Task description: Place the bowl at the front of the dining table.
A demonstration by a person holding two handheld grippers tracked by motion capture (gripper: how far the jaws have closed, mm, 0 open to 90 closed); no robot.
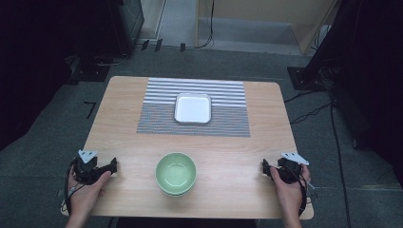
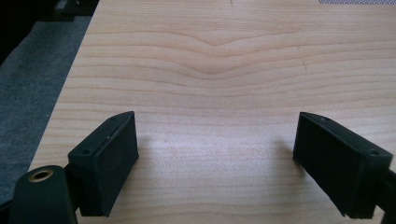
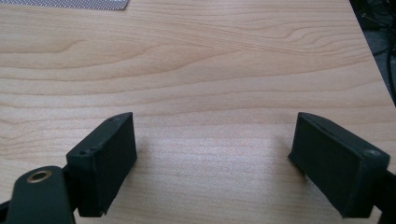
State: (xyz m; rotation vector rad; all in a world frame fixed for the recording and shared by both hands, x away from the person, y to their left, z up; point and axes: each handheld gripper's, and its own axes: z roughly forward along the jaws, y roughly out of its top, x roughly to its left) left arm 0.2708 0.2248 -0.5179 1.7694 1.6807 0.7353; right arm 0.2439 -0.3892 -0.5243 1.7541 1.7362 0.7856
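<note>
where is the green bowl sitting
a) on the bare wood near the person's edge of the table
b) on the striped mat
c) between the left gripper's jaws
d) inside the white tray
a: the green bowl rests on bare wood of the table, nearer the person than the striped mat that carries the white tray.

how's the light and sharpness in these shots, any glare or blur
High view: dim and soft, dark room edges, mild sheen on the white tray and green bowl. Left gripper view: brighter, table grain sharp, soft jaw shadows. Right gripper view: likewise, near jaws slightly soft.
</note>
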